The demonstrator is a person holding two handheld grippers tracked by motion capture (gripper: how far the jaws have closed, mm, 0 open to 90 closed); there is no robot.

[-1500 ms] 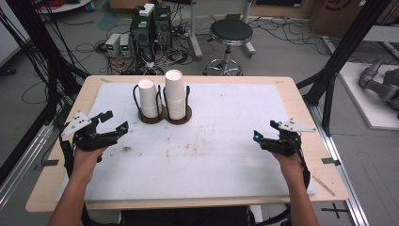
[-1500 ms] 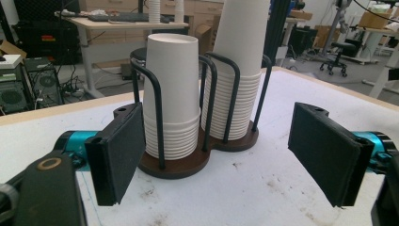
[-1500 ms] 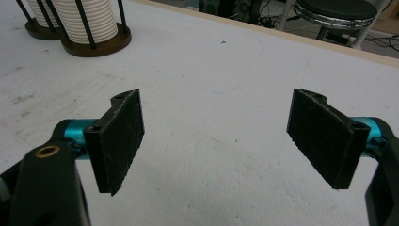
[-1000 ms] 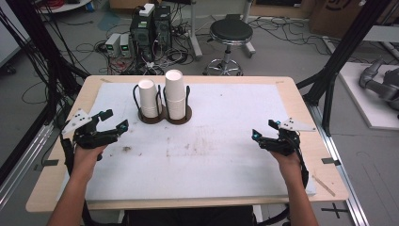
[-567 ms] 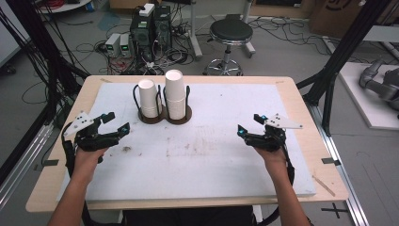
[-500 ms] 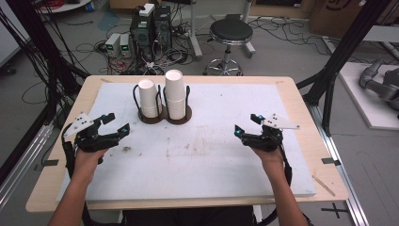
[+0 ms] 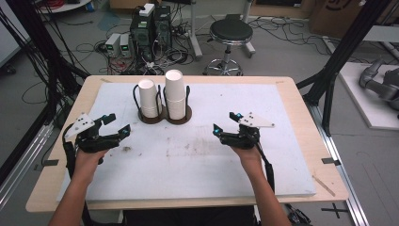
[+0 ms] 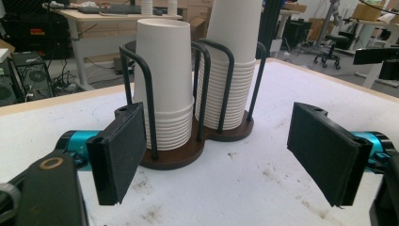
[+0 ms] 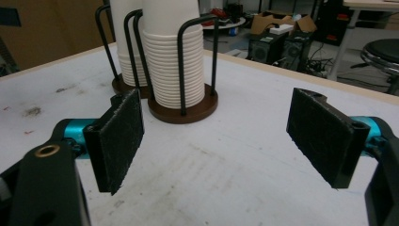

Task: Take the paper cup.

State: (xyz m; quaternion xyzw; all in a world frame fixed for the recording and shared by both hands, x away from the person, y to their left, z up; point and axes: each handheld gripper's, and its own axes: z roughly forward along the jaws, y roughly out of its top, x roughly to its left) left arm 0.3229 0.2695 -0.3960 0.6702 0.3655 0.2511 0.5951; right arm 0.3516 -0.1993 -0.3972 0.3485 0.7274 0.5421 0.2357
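Paper cups (image 7: 175, 94), white, stacked, upright

Honestly can't read a single word, number or logo anywhere here. My paper cups (image 8: 165, 70) are plain white, no print on them, and the boxes way in the background are too blurry to make anything out.

Surface: light wooden table (image 7: 301, 101) with a stained white rectangular mat (image 7: 197, 155) covering most of its top | On mat: dark brown double-ring wooden cup holder with black wire uprights (image 7: 164, 115) stood near the far edge, left of centre | In holder: two stacks of white paper cups (image 7: 174, 94), right stack taller.
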